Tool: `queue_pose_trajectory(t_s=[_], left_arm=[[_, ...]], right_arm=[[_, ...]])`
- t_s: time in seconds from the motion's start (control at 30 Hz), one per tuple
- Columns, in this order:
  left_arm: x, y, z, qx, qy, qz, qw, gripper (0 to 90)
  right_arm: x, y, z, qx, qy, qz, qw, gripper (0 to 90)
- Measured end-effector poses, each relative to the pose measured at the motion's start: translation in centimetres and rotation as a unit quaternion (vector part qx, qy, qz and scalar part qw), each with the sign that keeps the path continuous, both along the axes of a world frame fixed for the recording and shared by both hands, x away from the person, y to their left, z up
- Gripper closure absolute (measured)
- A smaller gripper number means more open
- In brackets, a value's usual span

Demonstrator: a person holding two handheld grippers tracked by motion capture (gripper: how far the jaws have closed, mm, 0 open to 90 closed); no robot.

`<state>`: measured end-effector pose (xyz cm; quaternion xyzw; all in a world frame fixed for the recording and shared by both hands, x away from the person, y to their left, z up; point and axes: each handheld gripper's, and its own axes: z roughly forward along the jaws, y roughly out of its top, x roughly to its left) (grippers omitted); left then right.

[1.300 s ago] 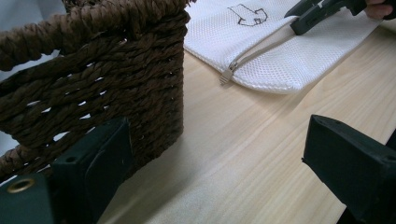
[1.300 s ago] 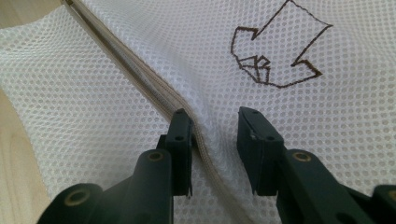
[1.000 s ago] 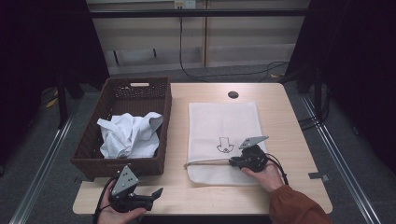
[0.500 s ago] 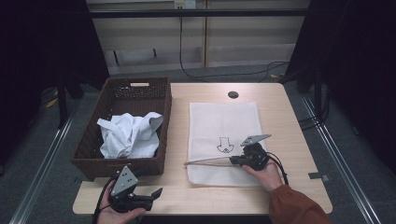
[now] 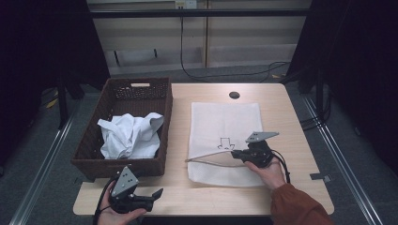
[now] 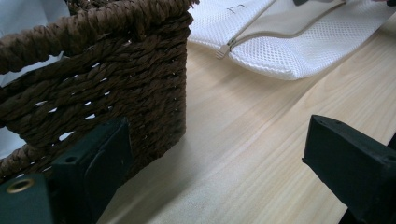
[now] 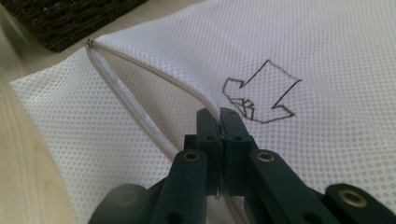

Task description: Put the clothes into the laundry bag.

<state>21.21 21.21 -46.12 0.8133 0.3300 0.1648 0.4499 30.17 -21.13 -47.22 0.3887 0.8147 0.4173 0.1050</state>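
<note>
The white mesh laundry bag (image 5: 224, 140) lies flat on the table (image 5: 291, 108), right of the wicker basket (image 5: 123, 161). The right gripper (image 5: 234, 154) is clamped on the upper edge of the bag's zipper opening (image 7: 154, 77) — the jaws have just been closing on it, and the mouth gapes near the bag's near-left corner. The left gripper (image 5: 157, 193) sits at the table's near edge, just beside the basket, jaws spread wide on nothing. White cloth (image 5: 129, 136) fills the basket.

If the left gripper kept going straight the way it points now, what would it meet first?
Probably the near edge of the white mesh bag; the left gripper stands open over bare table, the wicker basket close beside one jaw.
</note>
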Motion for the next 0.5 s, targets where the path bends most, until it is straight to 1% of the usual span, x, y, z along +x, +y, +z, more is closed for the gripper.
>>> queue_pose_trajectory(t_s=[0.07, 0.2, 0.23, 0.27, 0.4, 0.47, 0.5], left_arm=[[0.0, 0.0, 0.0, 0.0, 0.0, -0.002, 1.0, 7.6], [-0.1, 0.0, 0.1, 0.009, -0.001, 0.001, 1.0, 7.7], [0.0, 0.0, 0.0, 0.002, -0.001, 0.001, 1.0, 7.7], [0.0, 0.0, 0.0, 0.003, -0.001, 0.001, 1.0, 7.6], [0.0, 0.0, 0.0, 0.004, 0.0, 0.001, 1.0, 7.6], [0.0, 0.0, 0.0, 0.003, 0.0, 0.001, 1.0, 7.6], [0.0, 0.0, 0.0, 0.004, 0.0, 0.001, 1.0, 7.6]], right_arm=[[0.1, -0.1, 0.1, 0.003, -0.002, -0.003, 1.0, 87.7], [0.0, 0.0, 0.6, 0.005, -0.016, -0.004, 0.9998, 87.8], [0.0, 0.0, 0.8, 0.006, -0.016, -0.007, 0.9998, 87.7], [0.0, 0.0, 1.0, 0.003, -0.02, -0.006, 0.9998, 87.7], [0.3, -0.2, 1.7, 0.011, -0.029, -0.011, 0.9995, 87.7], [0.3, -0.1, 2.0, 0.01, -0.031, -0.014, 0.9994, 87.8], [0.4, 0.0, 2.1, 0.007, -0.036, -0.013, 0.9992, 87.8]])
